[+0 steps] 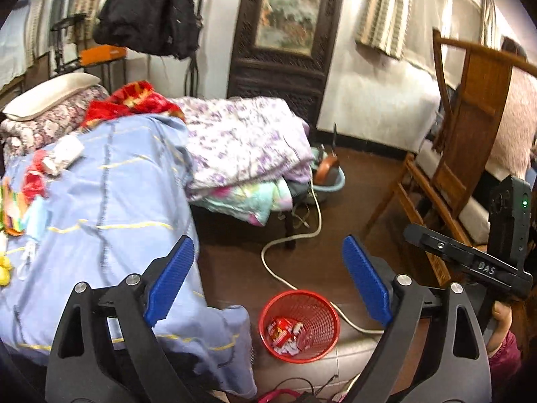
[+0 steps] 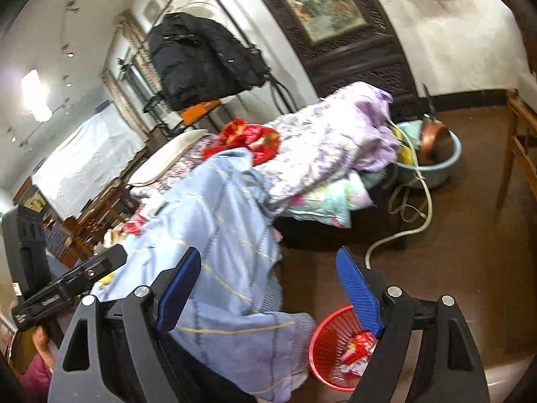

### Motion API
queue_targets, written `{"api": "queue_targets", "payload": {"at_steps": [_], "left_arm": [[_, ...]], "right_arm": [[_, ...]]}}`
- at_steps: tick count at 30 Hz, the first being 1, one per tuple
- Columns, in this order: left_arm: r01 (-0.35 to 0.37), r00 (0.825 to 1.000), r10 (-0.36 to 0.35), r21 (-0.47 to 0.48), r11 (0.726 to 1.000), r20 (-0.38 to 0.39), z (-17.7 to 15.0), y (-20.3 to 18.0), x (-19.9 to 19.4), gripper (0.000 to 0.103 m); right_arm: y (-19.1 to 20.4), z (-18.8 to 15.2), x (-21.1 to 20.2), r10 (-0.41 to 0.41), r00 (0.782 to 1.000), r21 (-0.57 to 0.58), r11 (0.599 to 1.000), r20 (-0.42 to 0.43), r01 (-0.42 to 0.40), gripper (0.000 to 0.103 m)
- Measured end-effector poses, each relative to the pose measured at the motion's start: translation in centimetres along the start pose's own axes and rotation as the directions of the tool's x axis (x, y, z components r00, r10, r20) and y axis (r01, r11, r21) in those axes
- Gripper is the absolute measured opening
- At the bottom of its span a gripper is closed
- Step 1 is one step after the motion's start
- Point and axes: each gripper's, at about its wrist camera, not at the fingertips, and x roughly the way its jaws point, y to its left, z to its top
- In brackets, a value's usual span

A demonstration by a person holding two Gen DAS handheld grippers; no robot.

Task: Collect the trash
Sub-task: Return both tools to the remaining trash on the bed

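A red mesh waste basket (image 1: 299,325) stands on the floor beside the bed and holds red and white wrappers (image 1: 285,332). It also shows in the right wrist view (image 2: 330,349), low and partly behind my right finger. Several pieces of trash lie on the blue quilt at the far left: a white packet (image 1: 63,154), red scraps (image 1: 33,181) and colourful wrappers (image 1: 13,211). My left gripper (image 1: 268,282) is open and empty, above the bed edge and basket. My right gripper (image 2: 268,288) is open and empty, above the quilt's hanging corner.
A blue quilt (image 1: 110,201) covers the bed, with purple floral bedding (image 1: 241,141) behind it. A white cable (image 1: 292,235) runs across the brown floor. A wooden chair (image 1: 463,154) stands at the right. A blue basin (image 2: 433,158) sits by the bed's far end.
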Motion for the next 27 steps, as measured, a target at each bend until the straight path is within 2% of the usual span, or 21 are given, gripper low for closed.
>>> {"api": "queue_targets", "payload": {"at_steps": [9, 12, 15, 18, 20, 25, 27], "left_arm": [[-0.06, 0.989, 0.076, -0.129, 0.99, 0.127, 0.2, 6.7, -5.8, 0.094], [-0.093, 0.979, 0.126, -0.2, 0.975, 0.159, -0.3, 10.3, -7.5, 0.094], [-0.147, 0.962, 0.203, -0.279, 0.949, 0.184, -1.0, 14.6, -9.3, 0.094], [-0.211, 0.933, 0.299, -0.369, 0.905, 0.2, -2.0, 19.3, -11.2, 0.095], [-0.261, 0.906, 0.376, -0.441, 0.858, 0.195, -3.0, 23.0, -12.5, 0.095], [-0.335, 0.863, 0.483, -0.55, 0.765, 0.147, -5.5, 29.8, -14.7, 0.095], [-0.354, 0.849, 0.511, -0.573, 0.739, 0.134, -6.7, 32.0, -15.6, 0.095]], "right_arm": [[9.3, 0.6, 0.5, 0.072, 0.996, -0.151, 0.985, -0.047, -0.078, 0.087], [12.8, 0.5, 1.6, 0.096, 0.992, -0.202, 0.973, -0.08, -0.111, 0.087], [16.3, 0.0, 3.5, 0.132, 0.983, -0.233, 0.959, -0.131, -0.16, 0.087], [20.0, -0.9, 5.5, 0.152, 0.969, -0.274, 0.94, -0.195, -0.202, 0.087], [22.4, -1.7, 6.7, 0.156, 0.961, -0.305, 0.926, -0.226, -0.222, 0.087], [27.2, -3.5, 10.4, 0.152, 0.941, -0.354, 0.898, -0.304, -0.26, 0.087], [28.7, -4.1, 12.1, 0.159, 0.931, -0.349, 0.896, -0.33, -0.276, 0.087]]}}
